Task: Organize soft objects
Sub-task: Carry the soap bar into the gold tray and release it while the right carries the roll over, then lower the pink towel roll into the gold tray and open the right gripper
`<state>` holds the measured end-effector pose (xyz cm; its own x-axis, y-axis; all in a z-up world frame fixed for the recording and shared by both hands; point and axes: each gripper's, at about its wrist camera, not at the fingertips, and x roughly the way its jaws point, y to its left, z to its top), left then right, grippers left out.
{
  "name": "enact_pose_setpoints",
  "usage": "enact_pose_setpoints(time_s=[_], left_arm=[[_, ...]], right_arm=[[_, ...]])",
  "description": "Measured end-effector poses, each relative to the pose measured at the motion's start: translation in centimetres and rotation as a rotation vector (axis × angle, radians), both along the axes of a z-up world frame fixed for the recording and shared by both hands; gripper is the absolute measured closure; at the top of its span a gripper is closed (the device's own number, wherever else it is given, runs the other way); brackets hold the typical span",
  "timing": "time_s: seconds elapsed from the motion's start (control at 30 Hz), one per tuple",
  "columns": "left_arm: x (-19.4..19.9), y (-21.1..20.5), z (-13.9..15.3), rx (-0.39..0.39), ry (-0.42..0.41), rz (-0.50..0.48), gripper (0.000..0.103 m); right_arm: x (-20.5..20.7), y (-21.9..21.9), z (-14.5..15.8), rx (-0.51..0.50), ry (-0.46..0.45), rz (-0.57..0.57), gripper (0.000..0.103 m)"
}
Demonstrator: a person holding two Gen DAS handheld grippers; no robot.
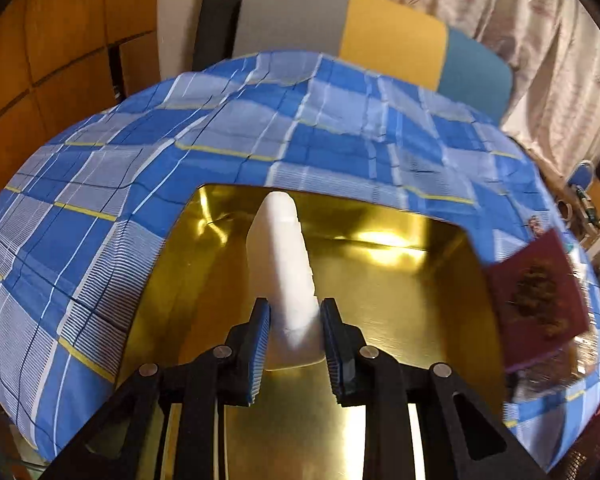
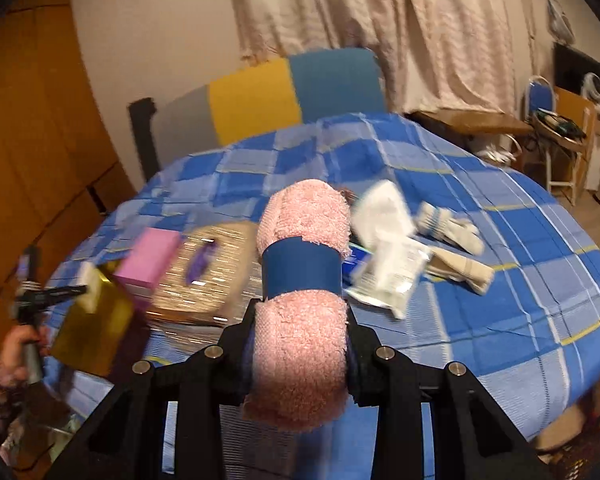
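Observation:
My left gripper is shut on a white foam piece that sticks forward over an open gold tin on the blue checked bedspread. In the right wrist view the same gripper holds the white piece over the gold tin at the far left. My right gripper is shut on a rolled pink towel with a blue band, lifted above the bed; the roll hides most of its fingers.
A pink box and a glittery gold case lie beside the tin. White packets, striped socks and a beige cloth lie further right. A maroon booklet sits by the tin. A striped headboard is behind.

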<state>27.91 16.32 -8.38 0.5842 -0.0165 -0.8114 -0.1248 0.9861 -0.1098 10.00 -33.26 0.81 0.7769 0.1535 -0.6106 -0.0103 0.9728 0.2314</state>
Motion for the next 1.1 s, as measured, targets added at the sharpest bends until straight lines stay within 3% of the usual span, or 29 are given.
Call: enact_pose_setpoints(time_s=[0.13,0.2,0.27,0.43,0.63,0.93,1.1], left_arm=[[1.2,0.8,-1.0,0.031,0.017,0.010,0.073],[2.0,1.1,-1.7,0.043,0.033,0.017,0.062],[2.2,1.4,-1.9,0.024,0.049,0.026,0.059],[0.8,3.4,-2.0,-0.149,0.036,0.079,0.057],[-6.4,4.7,0.2,-0.311,-0.085,0.189,0.057],[-14.1,2.0,1.0,-0.242,-0.152,0.203,0.057],[-15.7,2.5,-0.5,-0.242,-0.103,0.237,0.057]], right_arm=[[-0.5,3.5,2.0,0.012,-0.032,0.065,0.067],[-0.6,5.1,2.6,0.012,-0.039,0.097,0.067],[-0.7,6.8,3.1,0.002,-0.041,0.134,0.067],[-0.3,10.7,2.9,0.012,-0.023,0.230,0.067],[0.9,16.4,1.8,0.007,0.007,0.370,0.067],[5.6,26.6,-1.4,0.002,0.100,0.518,0.067],[9.1,31.7,-3.4,-0.019,0.168,0.539,0.067]])
